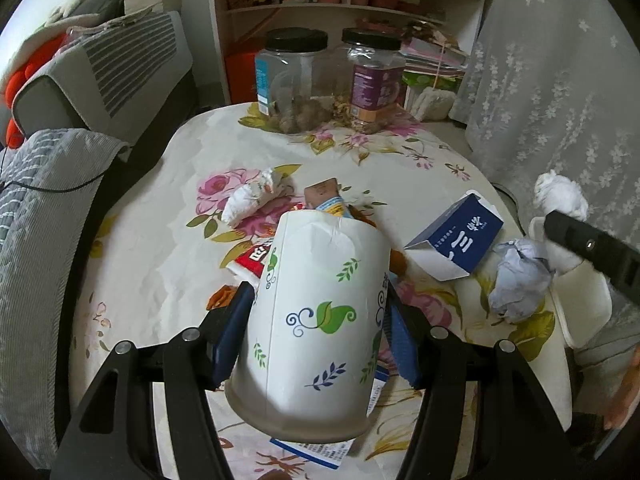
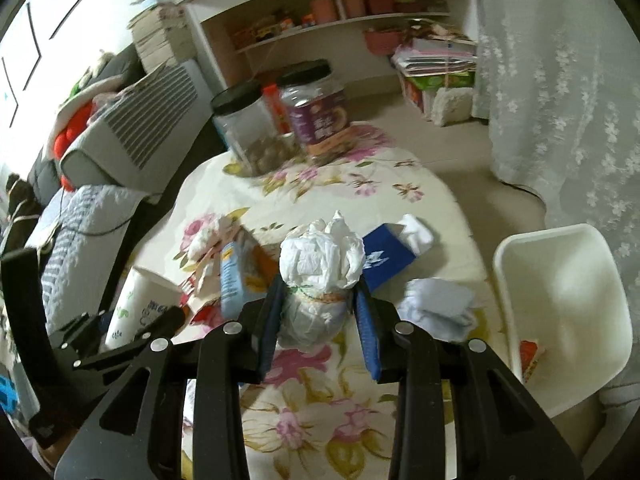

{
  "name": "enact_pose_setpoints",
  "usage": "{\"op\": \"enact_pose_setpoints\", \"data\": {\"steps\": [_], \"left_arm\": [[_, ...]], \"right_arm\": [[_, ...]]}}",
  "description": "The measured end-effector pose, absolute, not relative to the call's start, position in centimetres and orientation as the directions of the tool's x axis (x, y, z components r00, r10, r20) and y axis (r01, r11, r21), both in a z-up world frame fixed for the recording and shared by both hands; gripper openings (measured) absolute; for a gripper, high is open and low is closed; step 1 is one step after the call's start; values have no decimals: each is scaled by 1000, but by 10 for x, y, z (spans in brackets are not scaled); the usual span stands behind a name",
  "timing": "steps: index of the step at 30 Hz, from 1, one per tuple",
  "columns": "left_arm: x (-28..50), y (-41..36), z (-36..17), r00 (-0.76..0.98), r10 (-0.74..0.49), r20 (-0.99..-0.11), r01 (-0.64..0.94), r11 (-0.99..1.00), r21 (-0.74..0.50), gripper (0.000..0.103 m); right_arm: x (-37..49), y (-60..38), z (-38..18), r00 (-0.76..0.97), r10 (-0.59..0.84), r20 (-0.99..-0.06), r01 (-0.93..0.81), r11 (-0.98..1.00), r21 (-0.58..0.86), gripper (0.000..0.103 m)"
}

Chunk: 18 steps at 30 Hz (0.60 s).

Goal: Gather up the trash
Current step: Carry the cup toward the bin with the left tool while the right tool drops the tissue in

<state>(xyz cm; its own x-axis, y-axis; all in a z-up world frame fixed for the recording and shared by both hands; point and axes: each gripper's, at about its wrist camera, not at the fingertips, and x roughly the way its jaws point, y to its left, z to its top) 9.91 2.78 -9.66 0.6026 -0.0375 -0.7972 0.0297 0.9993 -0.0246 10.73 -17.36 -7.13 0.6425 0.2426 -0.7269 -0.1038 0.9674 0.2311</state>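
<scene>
My left gripper (image 1: 318, 300) is shut on a white paper cup (image 1: 316, 320) printed with leaves, held tilted above the floral table (image 1: 160, 240). Wrappers poke out past the cup's far rim. My right gripper (image 2: 320, 304) is shut on a crumpled white tissue wad (image 2: 320, 264), lifted over the table. A blue carton (image 1: 460, 236) (image 2: 386, 256), a grey-white paper ball (image 1: 518, 284) (image 2: 436, 304), another crumpled tissue (image 1: 252, 196) and snack wrappers (image 2: 236, 276) lie on the table. The right gripper's finger (image 1: 592, 248) and its tissue show at the left wrist view's right edge.
A white bin (image 2: 560, 300) stands off the table's right side with an orange wrapper (image 2: 530, 356) inside. Two black-lidded jars (image 1: 296, 80) (image 1: 372, 80) sit at the table's far end. A sofa (image 1: 100, 72) is left, a shelf (image 1: 344, 4) behind, a lace curtain (image 2: 560, 100) right.
</scene>
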Motion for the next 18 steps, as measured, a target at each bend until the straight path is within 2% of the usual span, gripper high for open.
{"op": "enact_pose_setpoints", "data": {"steps": [18], "left_arm": [[94,-27,-77,631,-110,-768,124,991,-40,62]], "right_arm": [[106,-287,-55,704,78,-706,131,963,237,34]]}}
